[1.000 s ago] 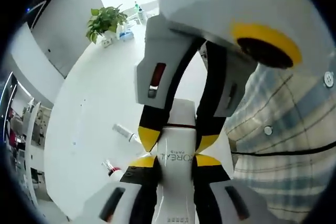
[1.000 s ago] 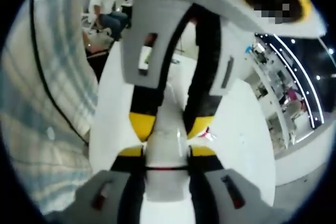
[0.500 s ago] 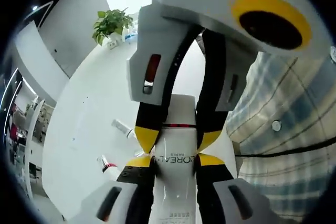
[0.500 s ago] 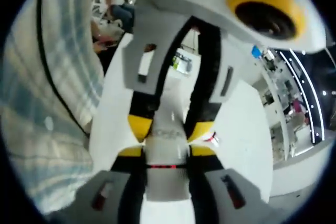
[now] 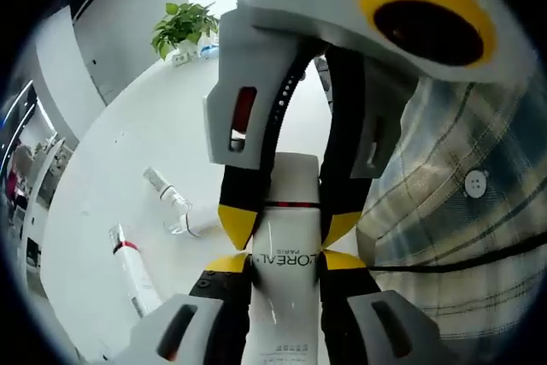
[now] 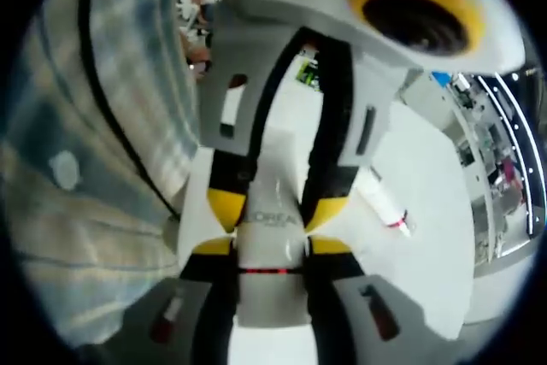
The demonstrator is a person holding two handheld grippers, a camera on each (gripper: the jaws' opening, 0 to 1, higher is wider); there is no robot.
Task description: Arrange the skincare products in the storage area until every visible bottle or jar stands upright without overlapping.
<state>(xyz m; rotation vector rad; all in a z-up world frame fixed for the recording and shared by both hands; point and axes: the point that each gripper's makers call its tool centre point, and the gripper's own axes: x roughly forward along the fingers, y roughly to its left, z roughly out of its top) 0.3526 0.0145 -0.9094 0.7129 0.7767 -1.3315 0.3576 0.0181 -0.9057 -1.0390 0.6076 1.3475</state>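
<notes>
Unmoved, both tongs [image 5: 286, 245] [image 6: 272, 228] clamp the white L'Oréal bottle [image 5: 288, 297] above the table [image 5: 128, 168].

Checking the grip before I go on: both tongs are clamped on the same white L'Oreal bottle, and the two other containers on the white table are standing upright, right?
Not quite. In the left gripper view the clear bottle and the red-banded tube lie flat on the white table. The rest holds: the left tongs and right tongs are both clamped on the white L'Oreal bottle.
</notes>
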